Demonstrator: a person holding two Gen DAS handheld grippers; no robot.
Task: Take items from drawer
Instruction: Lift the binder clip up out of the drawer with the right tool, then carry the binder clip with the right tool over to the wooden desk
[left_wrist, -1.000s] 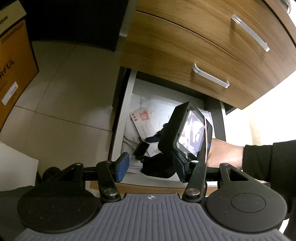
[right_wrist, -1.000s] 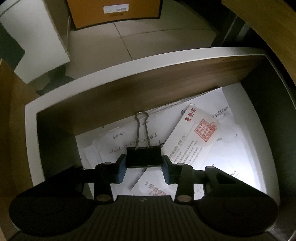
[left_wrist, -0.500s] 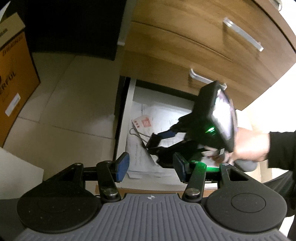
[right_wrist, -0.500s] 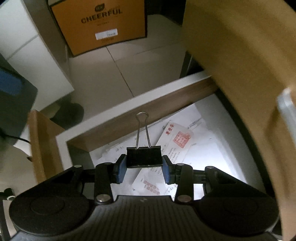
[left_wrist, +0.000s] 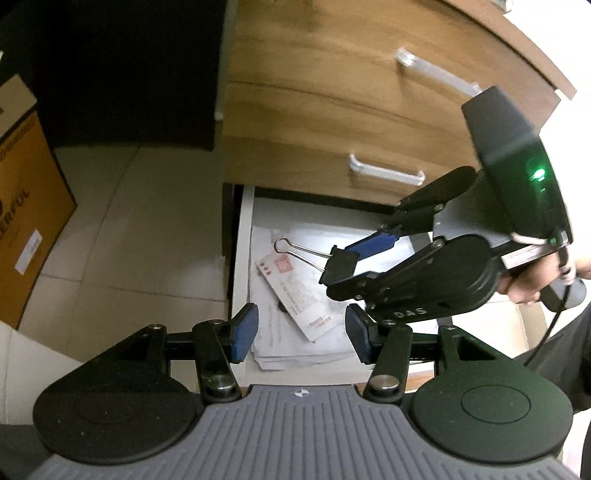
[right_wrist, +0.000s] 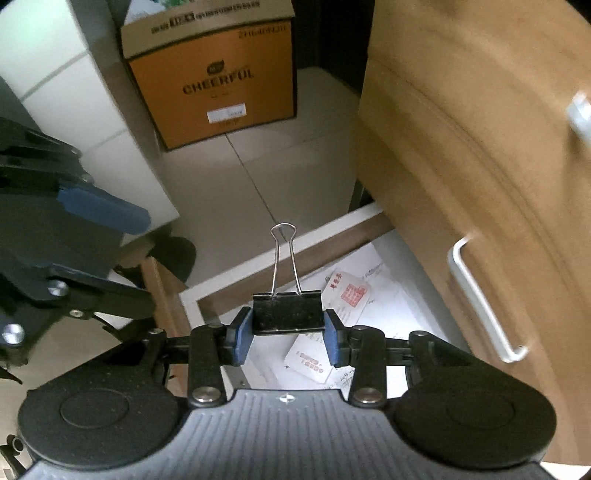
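Binder clip (right_wrist: 288, 312): black, wire handles pointing forward, held above the open drawer (left_wrist: 243, 258).
Left gripper (left_wrist: 301, 332): blue pads spread apart, nothing between them, poised over the drawer's front edge.
Papers (left_wrist: 295, 295): loose white sheets and a red-stamped envelope lying in the drawer.
Right gripper (right_wrist: 288, 334): pads clamped on the clip's sides.
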